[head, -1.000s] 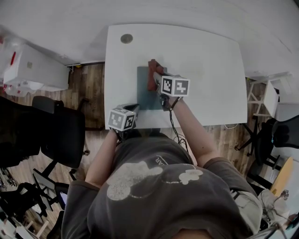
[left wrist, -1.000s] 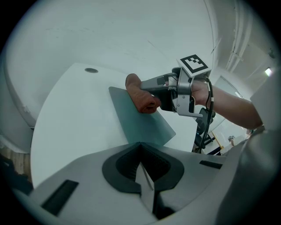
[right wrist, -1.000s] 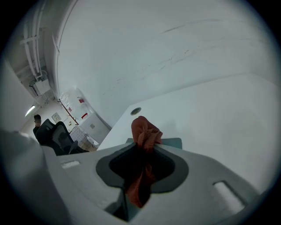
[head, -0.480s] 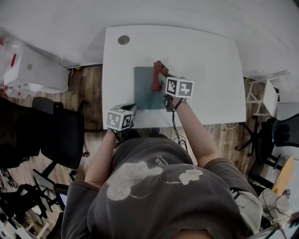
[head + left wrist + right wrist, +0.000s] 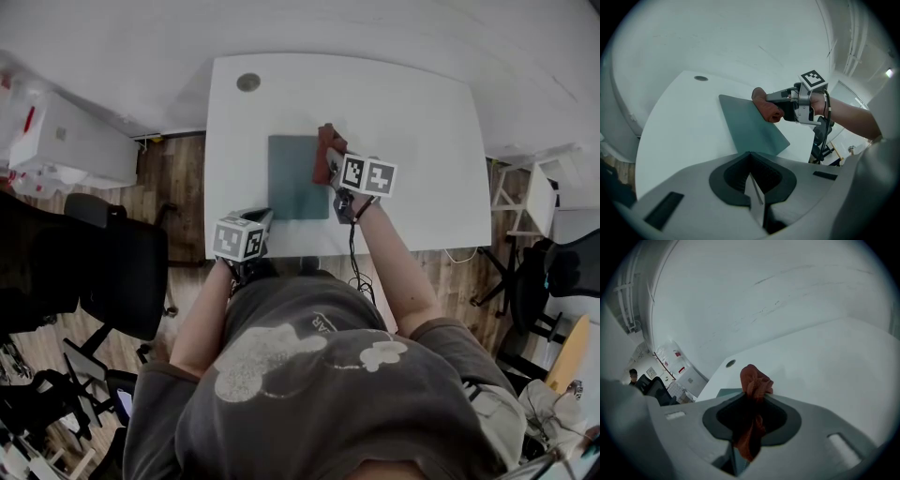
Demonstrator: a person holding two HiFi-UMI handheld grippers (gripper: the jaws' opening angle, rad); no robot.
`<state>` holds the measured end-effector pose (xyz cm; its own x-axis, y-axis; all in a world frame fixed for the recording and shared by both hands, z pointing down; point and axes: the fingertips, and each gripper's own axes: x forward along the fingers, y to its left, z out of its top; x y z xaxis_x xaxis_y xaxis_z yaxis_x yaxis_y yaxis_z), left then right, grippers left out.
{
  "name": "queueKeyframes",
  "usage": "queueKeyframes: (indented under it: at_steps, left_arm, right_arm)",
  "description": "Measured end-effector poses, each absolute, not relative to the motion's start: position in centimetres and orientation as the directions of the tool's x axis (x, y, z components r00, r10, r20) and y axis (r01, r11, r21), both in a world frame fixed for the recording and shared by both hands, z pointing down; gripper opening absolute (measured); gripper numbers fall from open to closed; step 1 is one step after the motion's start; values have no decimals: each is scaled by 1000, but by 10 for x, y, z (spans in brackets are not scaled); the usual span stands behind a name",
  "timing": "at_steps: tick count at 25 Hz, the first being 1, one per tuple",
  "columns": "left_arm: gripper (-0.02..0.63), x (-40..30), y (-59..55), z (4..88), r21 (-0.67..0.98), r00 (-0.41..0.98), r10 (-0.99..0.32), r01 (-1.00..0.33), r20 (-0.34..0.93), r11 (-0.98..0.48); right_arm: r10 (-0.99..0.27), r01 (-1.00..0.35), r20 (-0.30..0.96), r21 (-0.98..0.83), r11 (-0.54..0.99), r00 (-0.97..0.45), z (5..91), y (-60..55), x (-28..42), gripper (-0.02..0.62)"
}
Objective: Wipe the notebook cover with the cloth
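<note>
A teal-grey notebook (image 5: 291, 176) lies flat on the white table (image 5: 412, 122), near its front edge. A rust-red cloth (image 5: 326, 148) is bunched at the notebook's right edge, and my right gripper (image 5: 330, 161) is shut on it. The right gripper view shows the cloth (image 5: 754, 383) sticking out past the jaws, with a corner of the notebook (image 5: 725, 392) to the left. My left gripper (image 5: 264, 218) rests at the table's front edge, just short of the notebook's near-left corner, shut and empty. In the left gripper view the notebook (image 5: 750, 124), the cloth (image 5: 766, 107) and the right gripper (image 5: 780, 101) lie ahead of the left gripper (image 5: 752, 187).
A round cable grommet (image 5: 248, 82) sits at the table's far left corner. A black office chair (image 5: 122, 272) stands on the wood floor to the left, with white storage boxes (image 5: 66, 141) beyond it. White shelving (image 5: 539, 192) and another chair are to the right.
My right gripper has carried the cloth to the right across the cover, from over the notebook to its right edge. The left gripper has stayed put.
</note>
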<state>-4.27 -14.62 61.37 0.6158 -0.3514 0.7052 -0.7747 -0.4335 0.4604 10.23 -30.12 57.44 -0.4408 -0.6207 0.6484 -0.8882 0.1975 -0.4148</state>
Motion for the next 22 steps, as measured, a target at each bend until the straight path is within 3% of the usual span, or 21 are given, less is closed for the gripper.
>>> queueKeyframes:
  at_steps: [10, 22]
  left_arm:
    - [-5, -45, -148, 606, 428, 595, -373, -789, 712, -441]
    - [-5, -44, -149, 607, 432, 609, -358, -774, 708, -463]
  right_arm:
    - [-627, -856, 602, -463, 230, -494, 549, -290, 85, 89]
    - [-521, -770, 573, -536, 346, -633, 550, -263, 8, 89]
